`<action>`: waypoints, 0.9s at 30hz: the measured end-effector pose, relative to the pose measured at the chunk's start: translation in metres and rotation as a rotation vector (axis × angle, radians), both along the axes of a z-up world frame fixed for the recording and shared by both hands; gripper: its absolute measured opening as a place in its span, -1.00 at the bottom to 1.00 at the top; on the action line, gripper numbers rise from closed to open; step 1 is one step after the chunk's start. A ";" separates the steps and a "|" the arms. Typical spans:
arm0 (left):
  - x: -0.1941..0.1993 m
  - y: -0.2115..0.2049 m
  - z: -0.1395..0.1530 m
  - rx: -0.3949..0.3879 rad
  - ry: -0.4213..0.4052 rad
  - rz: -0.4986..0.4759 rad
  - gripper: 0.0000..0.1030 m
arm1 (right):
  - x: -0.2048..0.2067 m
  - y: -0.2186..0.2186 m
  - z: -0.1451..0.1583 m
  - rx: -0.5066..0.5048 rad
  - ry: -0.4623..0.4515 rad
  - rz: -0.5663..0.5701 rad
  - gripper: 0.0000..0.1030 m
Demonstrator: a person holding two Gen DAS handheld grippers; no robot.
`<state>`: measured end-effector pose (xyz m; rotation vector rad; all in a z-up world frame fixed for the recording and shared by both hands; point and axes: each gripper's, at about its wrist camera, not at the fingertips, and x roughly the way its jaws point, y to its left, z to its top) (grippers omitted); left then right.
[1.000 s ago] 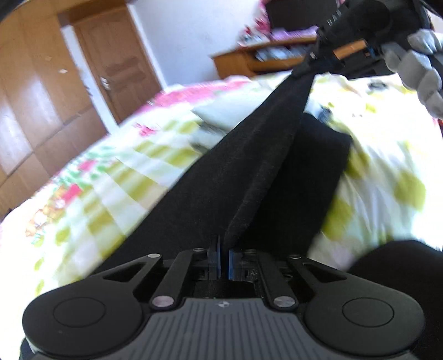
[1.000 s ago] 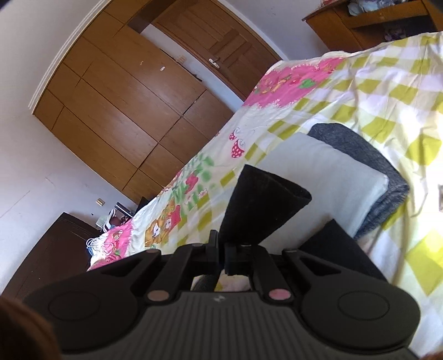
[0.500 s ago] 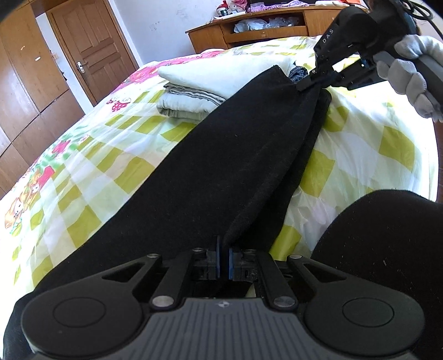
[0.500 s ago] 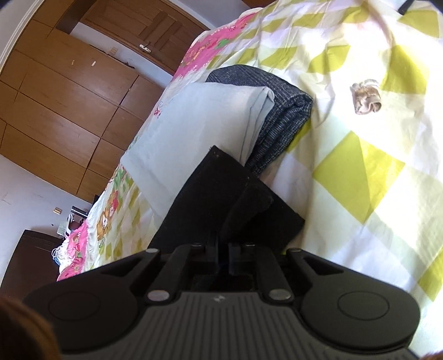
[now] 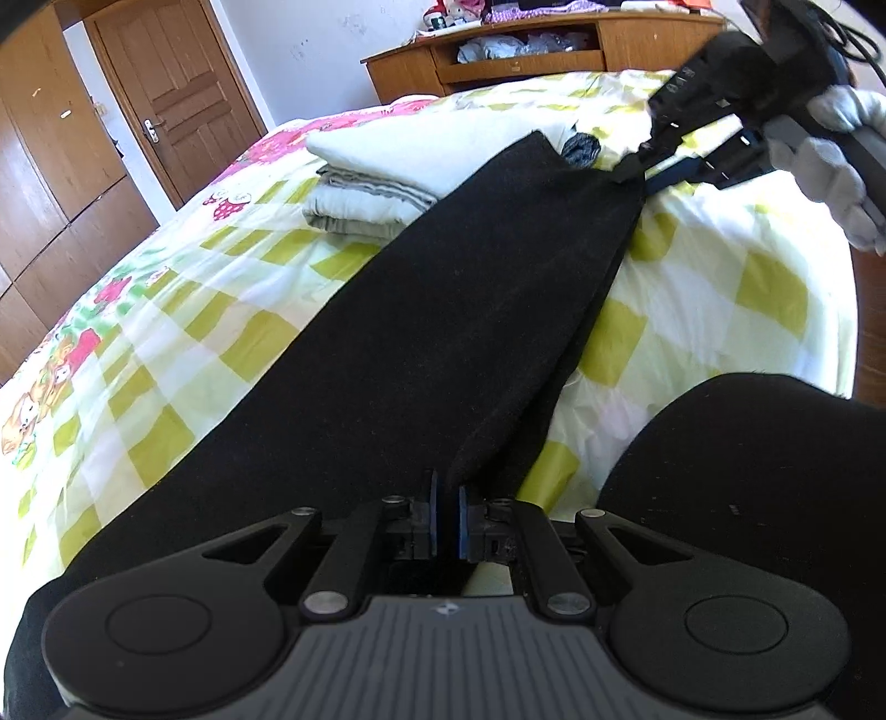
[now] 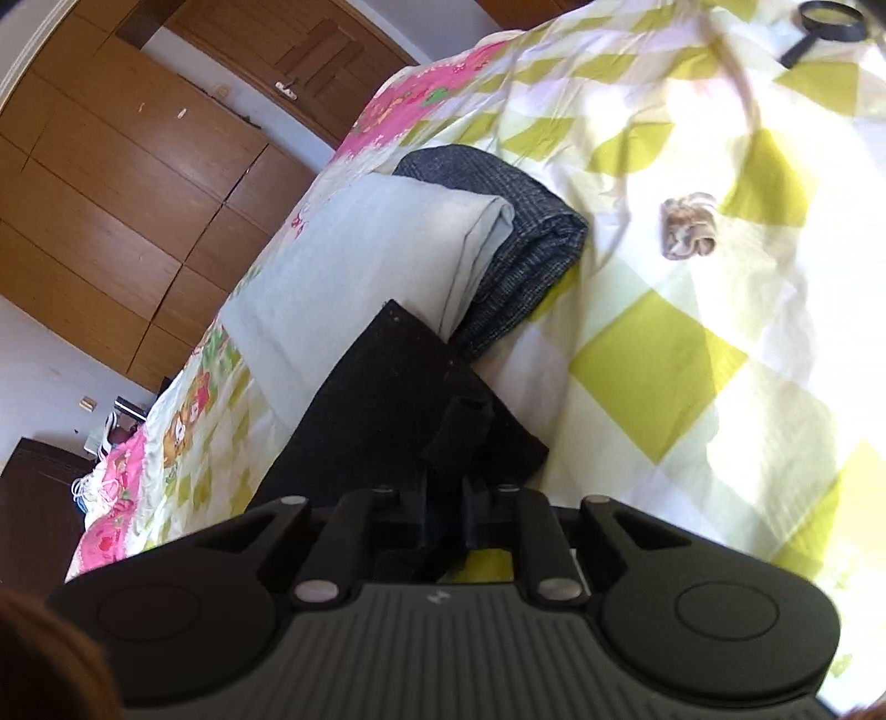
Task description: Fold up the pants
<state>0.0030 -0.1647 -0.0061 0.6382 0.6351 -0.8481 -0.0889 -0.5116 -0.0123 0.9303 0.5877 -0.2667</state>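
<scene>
Black pants [image 5: 421, 310] lie stretched across the checked bed sheet [image 5: 714, 288]. My left gripper [image 5: 446, 512] is shut on the near edge of the pants. My right gripper [image 5: 645, 171], held by a gloved hand, is shut on the far corner of the pants, low over the bed. In the right wrist view the right gripper [image 6: 446, 498] pinches a bunched fold of the black pants [image 6: 387, 399], whose end lies flat on the sheet [image 6: 664, 365].
A folded stack of white and grey clothes [image 5: 376, 183] lies beside the far end of the pants; it also shows in the right wrist view [image 6: 387, 260]. A small beige scrunchie [image 6: 689, 224] and a magnifying glass [image 6: 825, 19] lie on the sheet. A wooden desk [image 5: 531, 50] stands beyond the bed.
Both grippers have lowered the pants from a raised, taut hold down onto the bed. The pants now lie spread flat beside the folded stack.
</scene>
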 end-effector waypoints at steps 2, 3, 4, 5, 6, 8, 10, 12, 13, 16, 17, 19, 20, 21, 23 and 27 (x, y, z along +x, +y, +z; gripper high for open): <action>-0.002 0.005 0.003 -0.019 0.014 0.008 -0.56 | -0.013 0.002 -0.002 0.024 0.003 -0.015 -0.47; -0.002 0.008 0.004 -0.028 0.024 0.014 -0.55 | -0.016 0.004 -0.005 0.048 0.003 -0.018 -0.46; -0.004 0.010 0.004 -0.035 0.031 0.017 -0.54 | -0.015 0.004 -0.009 0.072 0.003 -0.007 -0.45; -0.005 0.012 0.004 -0.039 0.035 0.020 -0.53 | -0.011 0.005 -0.014 0.088 0.007 0.005 -0.42; -0.006 0.014 0.005 -0.041 0.038 0.022 -0.52 | -0.006 0.007 -0.018 0.095 0.008 -0.001 -0.40; -0.009 0.016 0.006 -0.042 0.043 0.031 -0.51 | 0.004 0.007 -0.025 0.106 -0.011 -0.020 -0.40; -0.010 0.021 0.008 -0.057 0.050 0.043 -0.50 | 0.013 0.007 -0.031 0.134 -0.041 -0.032 -0.31; -0.009 0.026 0.008 -0.078 0.058 0.061 -0.50 | 0.021 0.010 -0.040 0.159 -0.082 -0.027 -0.25; -0.008 0.029 0.008 -0.090 0.058 0.071 -0.50 | 0.024 0.012 -0.043 0.170 -0.100 -0.028 -0.23; -0.006 0.035 0.012 -0.134 0.057 0.110 -0.48 | 0.029 0.019 -0.047 0.195 -0.141 -0.048 -0.59; -0.005 0.038 0.014 -0.147 0.051 0.124 -0.47 | 0.029 0.019 -0.048 0.222 -0.149 -0.053 -0.80; -0.003 0.041 0.015 -0.161 0.050 0.142 -0.41 | 0.024 0.016 -0.044 0.263 -0.190 -0.076 -0.83; -0.001 0.042 0.013 -0.155 0.065 0.144 -0.40 | 0.020 0.014 -0.039 0.266 -0.202 -0.087 -0.85; 0.000 0.041 0.009 -0.144 0.094 0.143 -0.40 | 0.016 0.010 -0.033 0.260 -0.211 -0.099 -0.86; 0.002 0.035 -0.001 -0.133 0.194 0.107 -0.35 | 0.008 0.005 -0.019 0.231 -0.223 -0.116 -0.86; -0.012 0.027 0.000 -0.111 0.162 0.030 -0.28 | 0.005 0.000 -0.009 0.157 -0.154 -0.136 -0.86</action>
